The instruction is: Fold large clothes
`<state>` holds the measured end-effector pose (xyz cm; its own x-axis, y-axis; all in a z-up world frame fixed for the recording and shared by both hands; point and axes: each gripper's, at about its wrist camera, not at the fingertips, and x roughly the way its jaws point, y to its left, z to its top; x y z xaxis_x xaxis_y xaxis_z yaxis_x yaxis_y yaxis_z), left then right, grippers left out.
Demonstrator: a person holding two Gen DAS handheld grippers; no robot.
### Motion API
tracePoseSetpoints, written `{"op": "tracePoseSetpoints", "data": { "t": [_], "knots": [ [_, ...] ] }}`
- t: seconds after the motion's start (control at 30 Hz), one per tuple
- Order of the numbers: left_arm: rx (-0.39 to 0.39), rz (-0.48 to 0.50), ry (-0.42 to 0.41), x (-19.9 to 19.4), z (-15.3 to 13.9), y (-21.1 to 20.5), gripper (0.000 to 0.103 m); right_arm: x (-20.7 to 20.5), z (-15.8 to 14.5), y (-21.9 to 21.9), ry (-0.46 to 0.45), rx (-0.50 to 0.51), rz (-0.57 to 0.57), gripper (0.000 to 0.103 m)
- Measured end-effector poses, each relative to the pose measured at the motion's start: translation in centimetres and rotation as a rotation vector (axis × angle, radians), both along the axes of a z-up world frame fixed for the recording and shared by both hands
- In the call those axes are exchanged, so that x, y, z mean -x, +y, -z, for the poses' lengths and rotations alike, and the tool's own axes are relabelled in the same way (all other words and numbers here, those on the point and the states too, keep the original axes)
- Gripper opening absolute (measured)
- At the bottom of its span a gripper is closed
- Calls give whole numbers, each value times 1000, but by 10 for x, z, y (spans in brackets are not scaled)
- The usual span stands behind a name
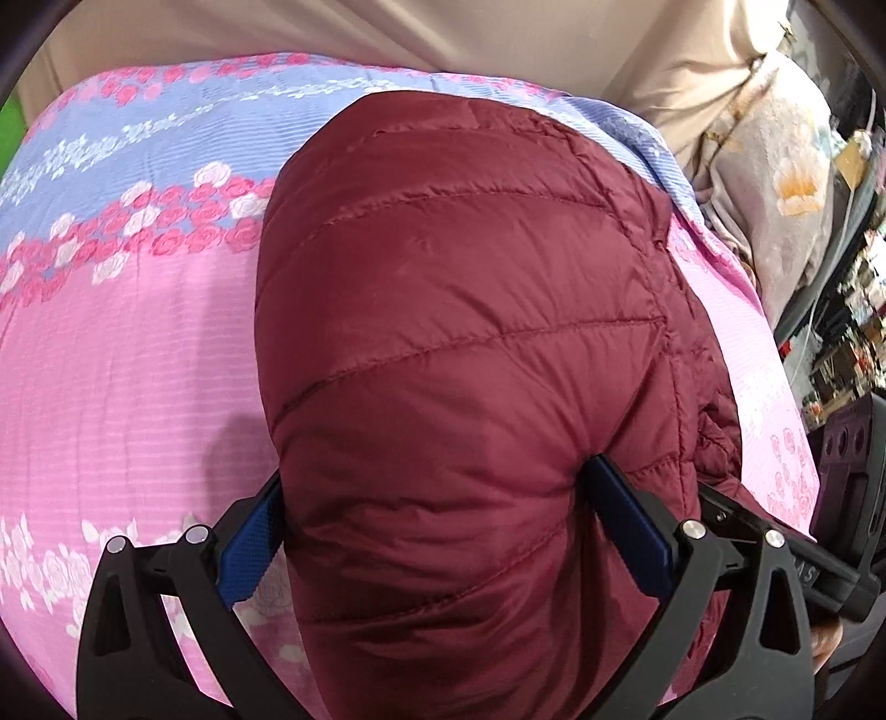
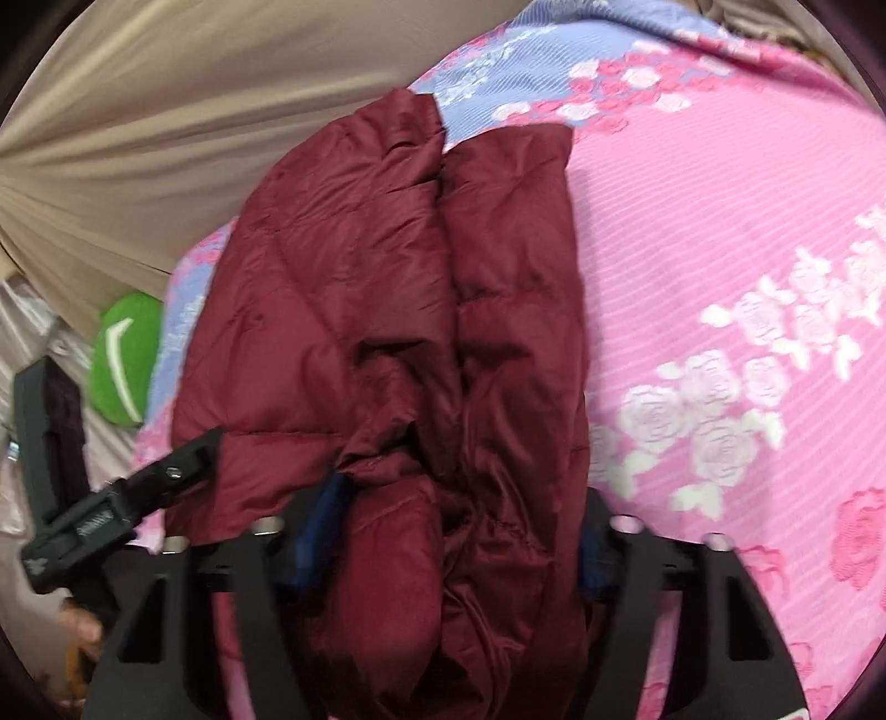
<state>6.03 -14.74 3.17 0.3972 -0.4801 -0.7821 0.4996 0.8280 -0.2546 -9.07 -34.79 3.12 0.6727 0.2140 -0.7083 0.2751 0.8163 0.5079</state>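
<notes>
Two hand-held grippers work one maroon quilted jacket [image 1: 459, 310], which lies on a bed covered by a pink and blue rose-print bedspread [image 1: 127, 343]. A beige curtain [image 1: 387, 27] hangs behind the bed, and a green cushion [image 2: 124, 363] sits at the bed's edge in the right wrist view.

We judge the jacket to be light, puffy and soft: the quilting bulges between its stitch lines and the shell looks smooth and shiny, so it will likely slide on itself and spring back after a fold. It is bulky enough that a thin pinch may slip off. We think the best holds are at seams, hems or a gathered bunch of padding, where the fill gives the pads something to bite.

In the right wrist view the jacket shows two long lobes side by side, with a crease between them, probably a sleeve or front panel lying over the body.

The left hand-held gripper [image 1: 437, 531] is clenched around a thick bulge of the jacket, its blue pads [image 1: 626, 531] pressing in on both sides. The right hand-held gripper [image 2: 448, 543] likewise has a bunch of jacket filling the space between its fingers, squeezed at the near end.
</notes>
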Motion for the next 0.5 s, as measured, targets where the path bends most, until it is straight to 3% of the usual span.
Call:
{"op": "tracePoseSetpoints", "data": {
  "t": [0.03, 0.13, 0.3, 0.4, 0.5],
  "knots": [
    [-5, 15, -13, 0, -2, -1, 95, 1, -1, 0, -10, -18, -2, 41],
    [-3, 41, -41, 1, -11, -2, 79, 5, -11, 6, -35, -7, 9, 24],
    [43, 116, -125, 0, -46, 3, 45, 11, -43, 24, -110, 62, 33, 16],
    [79, 153, -203, 4, -76, 7, 36, 16, -72, 42, -184, 141, 38, 15],
    [123, 171, -297, 9, -110, 17, 33, 21, -105, 60, -278, 221, 40, 15]
  ]
}}
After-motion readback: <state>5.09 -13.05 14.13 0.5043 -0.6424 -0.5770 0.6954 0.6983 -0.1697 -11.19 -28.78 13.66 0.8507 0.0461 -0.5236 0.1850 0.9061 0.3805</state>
